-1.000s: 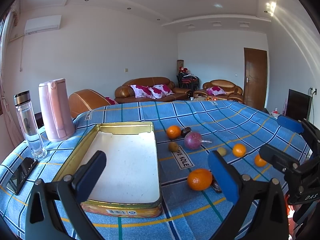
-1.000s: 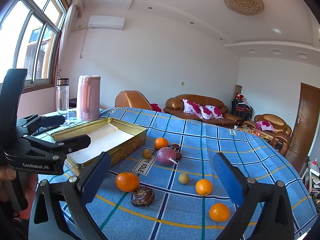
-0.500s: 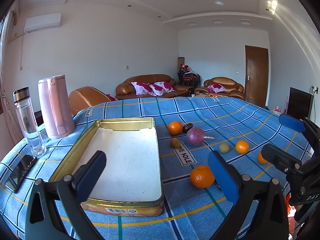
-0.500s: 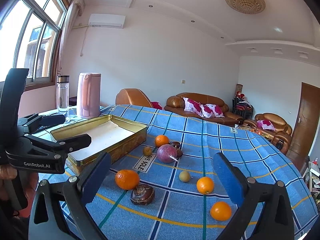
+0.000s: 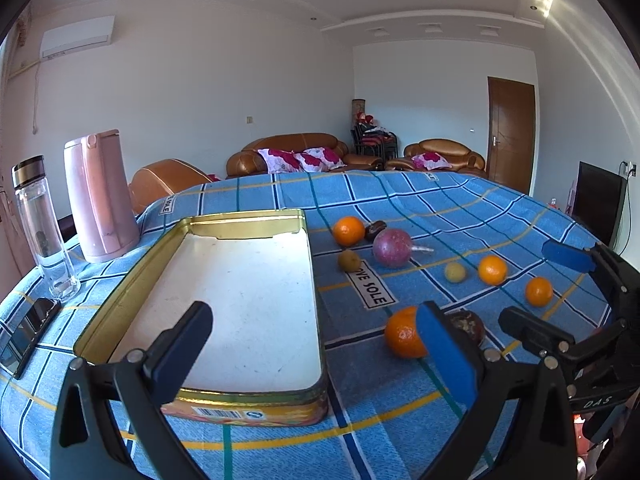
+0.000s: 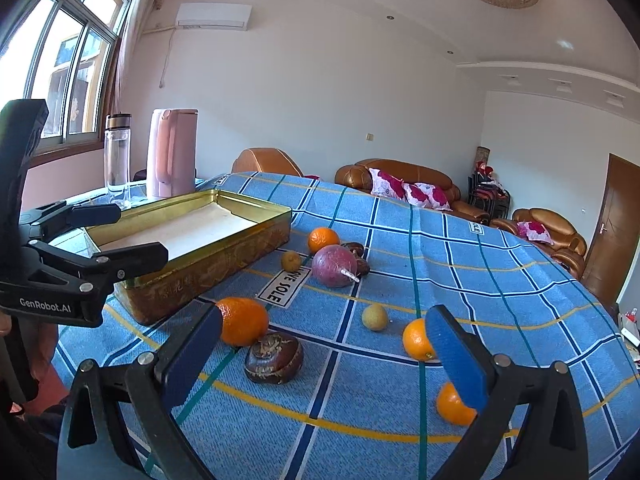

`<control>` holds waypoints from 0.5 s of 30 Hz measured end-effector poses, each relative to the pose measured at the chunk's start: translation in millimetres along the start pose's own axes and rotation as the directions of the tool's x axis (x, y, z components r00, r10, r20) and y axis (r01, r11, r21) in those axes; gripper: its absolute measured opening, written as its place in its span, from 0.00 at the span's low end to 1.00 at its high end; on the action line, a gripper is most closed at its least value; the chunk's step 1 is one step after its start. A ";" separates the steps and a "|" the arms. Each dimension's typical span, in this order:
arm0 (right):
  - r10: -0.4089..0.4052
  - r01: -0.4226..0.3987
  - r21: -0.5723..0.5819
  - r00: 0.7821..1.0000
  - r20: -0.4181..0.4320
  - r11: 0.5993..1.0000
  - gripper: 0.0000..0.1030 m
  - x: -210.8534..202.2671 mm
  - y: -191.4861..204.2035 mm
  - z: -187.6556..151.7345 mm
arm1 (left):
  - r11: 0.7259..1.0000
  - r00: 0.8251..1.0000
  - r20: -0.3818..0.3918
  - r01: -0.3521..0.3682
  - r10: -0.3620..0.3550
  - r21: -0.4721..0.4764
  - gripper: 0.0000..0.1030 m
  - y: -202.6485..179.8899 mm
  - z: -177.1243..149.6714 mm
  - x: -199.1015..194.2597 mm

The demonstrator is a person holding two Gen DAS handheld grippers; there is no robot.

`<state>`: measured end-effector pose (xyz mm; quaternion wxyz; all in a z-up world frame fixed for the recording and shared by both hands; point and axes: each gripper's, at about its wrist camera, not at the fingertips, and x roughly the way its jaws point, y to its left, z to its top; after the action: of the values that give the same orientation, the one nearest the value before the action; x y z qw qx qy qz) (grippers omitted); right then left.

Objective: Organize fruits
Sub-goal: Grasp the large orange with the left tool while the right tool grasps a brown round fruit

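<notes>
An empty gold tin tray (image 5: 248, 222) (image 6: 256, 208) lies on the blue checked tablecloth. To its right lie several oranges, one nearest (image 5: 402, 334) (image 6: 244, 320), a purple round fruit (image 5: 392, 247) (image 6: 334, 266), small yellowish fruits (image 5: 455, 272) (image 6: 375, 317) and a dark brown fruit (image 6: 274, 356). My left gripper (image 5: 316, 344) is open and empty over the tray's near end. My right gripper (image 6: 324, 344) is open and empty, low over the brown fruit and the nearest oranges.
A pink kettle (image 5: 100, 196) and a clear bottle (image 5: 40, 224) stand left of the tray. A phone (image 5: 24, 332) lies at the table's left edge. Sofas and a door are beyond the table.
Both grippers have moved forward and lower toward the table. The fruits and the tray look nearer. Nothing was picked up.
</notes>
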<state>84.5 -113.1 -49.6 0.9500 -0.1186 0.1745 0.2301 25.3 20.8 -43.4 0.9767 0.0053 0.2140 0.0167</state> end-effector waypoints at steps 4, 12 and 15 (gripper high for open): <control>0.024 -0.024 0.013 0.999 -0.026 1.000 0.98 8.6 -0.2 -5.4 | 1.000 1.000 -0.003 0.007 -0.007 0.005 1.00 0.4 -3.9 4.5; 0.082 -0.080 0.018 0.988 -0.133 0.997 0.71 35.7 1.1 -11.3 | 0.999 0.999 0.004 0.042 -0.042 0.013 1.00 -5.7 -6.0 4.4; 0.110 -0.110 0.006 0.981 -0.158 0.994 0.67 40.3 5.6 -13.1 | 0.998 0.999 0.015 0.051 -0.051 0.023 1.00 -9.2 -6.4 1.8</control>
<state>111.8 -96.3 -77.9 0.9188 -0.1282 0.2553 0.2725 24.6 11.6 -50.1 0.9783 0.0112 0.2068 -0.0107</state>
